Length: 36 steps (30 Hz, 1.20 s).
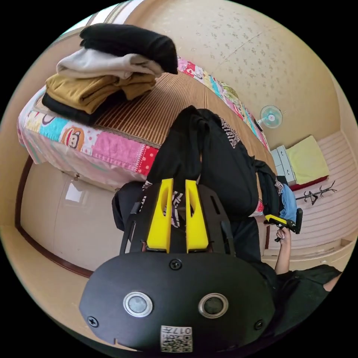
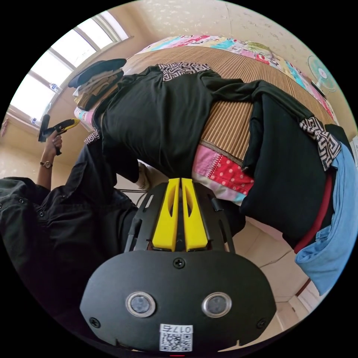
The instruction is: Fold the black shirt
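Observation:
The black shirt [image 1: 220,164] [image 2: 149,119], trimmed with a black-and-white maze pattern [image 2: 182,69], lies bunched on the bed's striped mat [image 2: 231,123] and hangs over the near edge. In the left gripper view my left gripper [image 1: 179,181] points at the hanging part. Its yellow jaws stand slightly apart, and patterned trim shows through the gap. I cannot tell if they pinch it. In the right gripper view the left gripper [image 2: 76,121] is held up by a hand beside the bed corner. My right gripper [image 2: 181,179] [image 1: 269,218] is shut, its tips at the shirt's lower edge.
A stack of folded clothes [image 1: 112,63] [image 2: 95,80] sits on the bed corner. Another black garment [image 2: 283,167] and a blue one [image 2: 328,231] hang off the bed edge. A fan [image 1: 271,116] stands beyond the bed. The person in dark clothes [image 2: 56,223] is close by.

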Each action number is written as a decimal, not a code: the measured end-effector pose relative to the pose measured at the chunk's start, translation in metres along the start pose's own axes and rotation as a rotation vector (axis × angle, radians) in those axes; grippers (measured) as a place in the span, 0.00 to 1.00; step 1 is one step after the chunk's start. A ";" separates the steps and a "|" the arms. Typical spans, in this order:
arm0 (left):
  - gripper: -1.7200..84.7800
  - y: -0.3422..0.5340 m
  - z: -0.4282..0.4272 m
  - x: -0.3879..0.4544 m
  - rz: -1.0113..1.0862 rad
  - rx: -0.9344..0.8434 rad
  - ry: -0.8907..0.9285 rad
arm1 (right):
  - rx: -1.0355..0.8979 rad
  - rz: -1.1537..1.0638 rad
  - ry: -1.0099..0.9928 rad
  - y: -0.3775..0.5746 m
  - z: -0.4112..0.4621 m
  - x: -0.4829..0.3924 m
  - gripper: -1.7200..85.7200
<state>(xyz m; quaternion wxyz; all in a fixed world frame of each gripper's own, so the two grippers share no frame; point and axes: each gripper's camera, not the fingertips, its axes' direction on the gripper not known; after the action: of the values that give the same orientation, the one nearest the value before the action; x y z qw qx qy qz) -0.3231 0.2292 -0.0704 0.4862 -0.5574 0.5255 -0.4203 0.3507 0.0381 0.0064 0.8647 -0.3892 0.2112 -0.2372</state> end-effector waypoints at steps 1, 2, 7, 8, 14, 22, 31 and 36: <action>0.12 0.001 0.005 -0.021 -0.039 -0.022 0.028 | -0.006 0.004 0.001 0.002 0.004 -0.005 0.03; 0.12 0.001 0.007 -0.030 -0.047 -0.029 0.045 | -0.007 0.007 -0.005 0.002 0.007 -0.007 0.03; 0.13 0.011 0.027 -0.073 -0.038 -0.130 0.077 | -0.003 -0.089 -0.143 0.008 0.027 -0.045 0.03; 0.14 0.013 0.030 -0.074 -0.037 -0.137 0.088 | -0.005 -0.094 -0.147 0.006 0.028 -0.048 0.03; 0.06 0.042 0.039 -0.093 -0.145 -0.096 0.095 | 0.040 -0.185 -0.204 -0.022 0.033 -0.090 0.04; 0.02 0.058 -0.002 -0.122 -0.130 0.020 0.301 | 0.161 -0.468 -0.300 -0.070 0.061 -0.220 0.05; 0.10 0.063 0.041 -0.123 -0.187 -0.062 0.161 | 0.100 -0.588 -0.446 -0.086 0.100 -0.320 0.05; 0.02 0.077 0.025 -0.125 -0.195 -0.004 0.253 | 0.104 -0.580 -0.393 -0.071 0.101 -0.339 0.06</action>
<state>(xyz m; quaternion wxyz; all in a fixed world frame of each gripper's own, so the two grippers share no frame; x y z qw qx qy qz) -0.3237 0.3581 -0.1452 0.3719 -0.5494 0.5266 -0.5315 0.1180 0.2496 0.1843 0.8039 -0.4268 -0.0907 -0.4041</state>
